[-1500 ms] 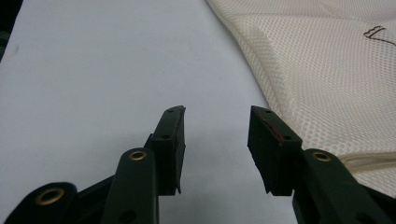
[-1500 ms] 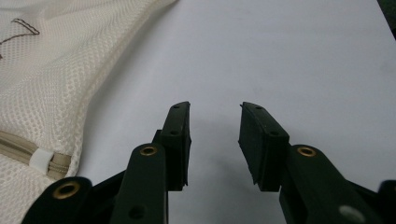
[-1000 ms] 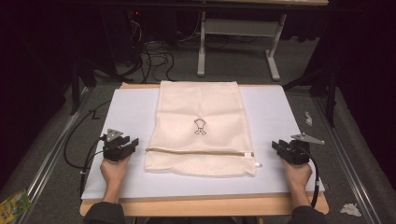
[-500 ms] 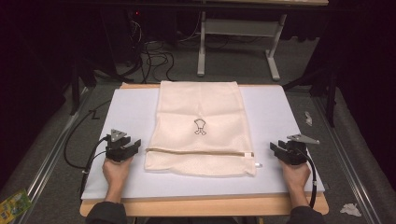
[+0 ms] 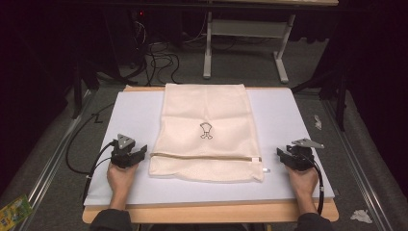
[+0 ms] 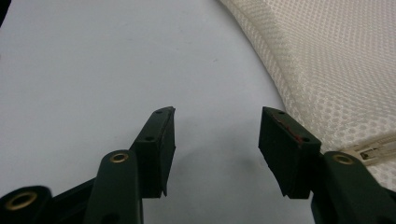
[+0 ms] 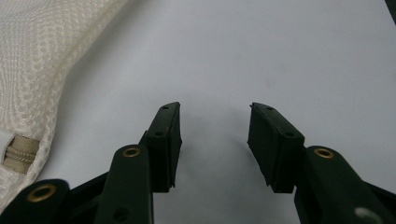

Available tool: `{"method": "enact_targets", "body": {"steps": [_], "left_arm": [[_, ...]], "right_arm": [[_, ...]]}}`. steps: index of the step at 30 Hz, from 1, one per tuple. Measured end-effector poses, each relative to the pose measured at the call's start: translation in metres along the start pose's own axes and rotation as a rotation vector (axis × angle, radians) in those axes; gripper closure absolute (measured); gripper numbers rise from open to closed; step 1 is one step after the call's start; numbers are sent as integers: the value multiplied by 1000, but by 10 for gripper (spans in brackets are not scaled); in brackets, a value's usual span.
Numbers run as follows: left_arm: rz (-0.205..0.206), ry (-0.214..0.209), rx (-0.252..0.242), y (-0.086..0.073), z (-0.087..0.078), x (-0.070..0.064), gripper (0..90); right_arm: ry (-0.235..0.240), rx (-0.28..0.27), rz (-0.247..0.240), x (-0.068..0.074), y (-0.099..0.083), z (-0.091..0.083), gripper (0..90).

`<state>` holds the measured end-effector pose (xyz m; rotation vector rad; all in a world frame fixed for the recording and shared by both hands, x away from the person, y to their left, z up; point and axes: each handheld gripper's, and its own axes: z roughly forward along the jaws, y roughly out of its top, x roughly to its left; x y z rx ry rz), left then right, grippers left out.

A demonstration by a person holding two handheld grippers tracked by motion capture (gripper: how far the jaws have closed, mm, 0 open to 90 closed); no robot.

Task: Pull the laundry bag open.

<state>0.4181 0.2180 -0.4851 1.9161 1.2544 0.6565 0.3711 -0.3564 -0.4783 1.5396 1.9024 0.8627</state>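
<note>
**Both grippers parted and empty beside the mesh bag**

Little change is being shown against the picture of a second ago: the left gripper point(image 5: 137, 155) is being held a touch nearer the bag's left edge than before, and the right gripper point(image 5: 284, 155) is likewise being kept slightly closer in, while the bag itself is lying where it was.

In the left gripper view, the left gripper point(image 6: 217, 135) is being held with its jaws well apart, nothing being gripped between them; only the bare sheet is being seen in the gap. Its fingers point(image 6: 161, 140) are being shown as flat, matte black blocks with small screw holes, and a thin red mark is being carried along the edge of the right-hand pad. Just outside that pad the mesh bag point(image 6: 336, 70) is lying, its zip end being seen close beside the finger.

In the right gripper view, the right gripper point(image 7: 215, 135) is also being held wide and empty. To the left of its fingers point(image 7: 166, 140) the same bag point(image 7: 32, 65) is lying near but apart, cream, woven in a fine honeycomb net, with a tan zip tape at its hem.

Farther out, in the high view, the bag point(image 5: 207, 130) is being seen as a flat rectangle with a small dark emblem, spread on a smooth pale sheet point(image 5: 130, 115) over a wooden table point(image 5: 202, 212).
</note>
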Motion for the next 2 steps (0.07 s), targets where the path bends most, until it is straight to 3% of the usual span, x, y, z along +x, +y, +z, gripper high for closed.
{"method": "enact_targets", "body": {"steps": [2], "left_arm": [[0,0,1,0,0,0,462]], "right_arm": [[2,-3,5,-1,0,0,546]]}}
